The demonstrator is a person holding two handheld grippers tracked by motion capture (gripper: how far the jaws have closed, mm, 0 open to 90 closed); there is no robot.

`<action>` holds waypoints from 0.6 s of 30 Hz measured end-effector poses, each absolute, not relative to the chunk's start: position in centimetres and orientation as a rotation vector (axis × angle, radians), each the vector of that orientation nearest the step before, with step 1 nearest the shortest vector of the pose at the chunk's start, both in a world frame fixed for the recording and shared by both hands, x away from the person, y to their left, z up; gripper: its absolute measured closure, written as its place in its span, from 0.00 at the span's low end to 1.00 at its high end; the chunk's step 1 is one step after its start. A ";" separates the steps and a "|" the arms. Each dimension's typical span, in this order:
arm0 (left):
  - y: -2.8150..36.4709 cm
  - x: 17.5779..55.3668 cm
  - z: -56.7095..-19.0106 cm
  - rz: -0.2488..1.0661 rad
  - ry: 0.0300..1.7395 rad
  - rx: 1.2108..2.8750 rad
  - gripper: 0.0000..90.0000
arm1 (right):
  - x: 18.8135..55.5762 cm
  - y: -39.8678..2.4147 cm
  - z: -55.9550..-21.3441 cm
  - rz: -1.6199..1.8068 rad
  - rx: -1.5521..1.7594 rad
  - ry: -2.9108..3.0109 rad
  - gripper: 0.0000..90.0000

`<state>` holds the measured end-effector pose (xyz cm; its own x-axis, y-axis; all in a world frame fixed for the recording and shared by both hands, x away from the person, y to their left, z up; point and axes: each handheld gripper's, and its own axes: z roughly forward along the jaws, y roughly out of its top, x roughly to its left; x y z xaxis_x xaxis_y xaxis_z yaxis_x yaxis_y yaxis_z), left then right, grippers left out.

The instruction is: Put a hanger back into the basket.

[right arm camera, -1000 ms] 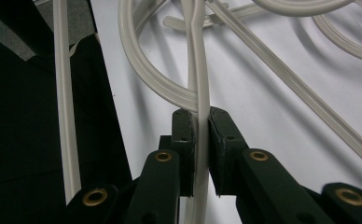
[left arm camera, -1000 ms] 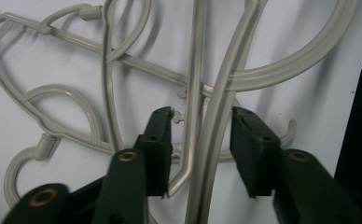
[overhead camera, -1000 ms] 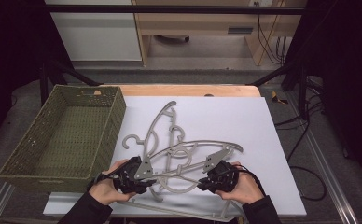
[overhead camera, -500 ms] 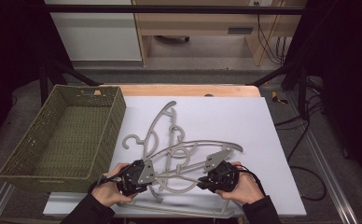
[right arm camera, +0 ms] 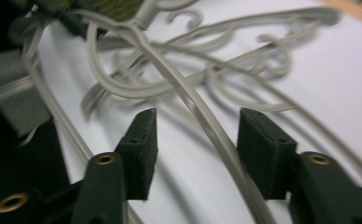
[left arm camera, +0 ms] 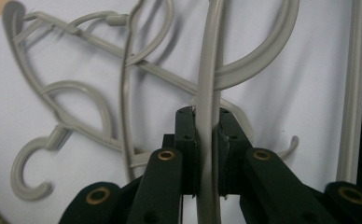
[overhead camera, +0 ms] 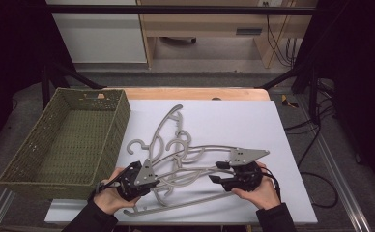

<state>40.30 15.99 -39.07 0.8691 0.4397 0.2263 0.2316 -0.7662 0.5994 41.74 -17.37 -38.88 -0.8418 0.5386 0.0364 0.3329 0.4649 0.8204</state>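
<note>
High view: green wicker basket [overhead camera: 64, 140] at table's left; left gripper [overhead camera: 136, 180] pinching an arm of a grey hanger [left arm camera: 207, 84] in the tangled hanger pile [overhead camera: 180, 150] mid-mat; right gripper [overhead camera: 234, 176] just opened, jaws spread, hanger arm [right arm camera: 207, 126] between them, unpressed.

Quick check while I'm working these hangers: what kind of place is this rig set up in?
Most likely a lab or workshop test bench, not a home. The white table sits in a black metal frame, loose cables trail over the floor, and the hangers and woven basket look like staged props.
</note>
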 end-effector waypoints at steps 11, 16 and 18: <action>18.1 41.0 -37.8 0.580 0.712 2.342 0.90 | 41.4 -21.9 -38.2 1.435 0.947 2.144 0.26; 19.5 40.9 -36.4 0.620 0.769 2.255 0.90 | 41.4 -23.4 -38.5 1.387 1.028 2.068 0.16; 20.1 40.8 -35.8 0.643 0.782 2.200 0.90 | 41.4 -24.0 -38.8 1.381 1.060 2.055 0.14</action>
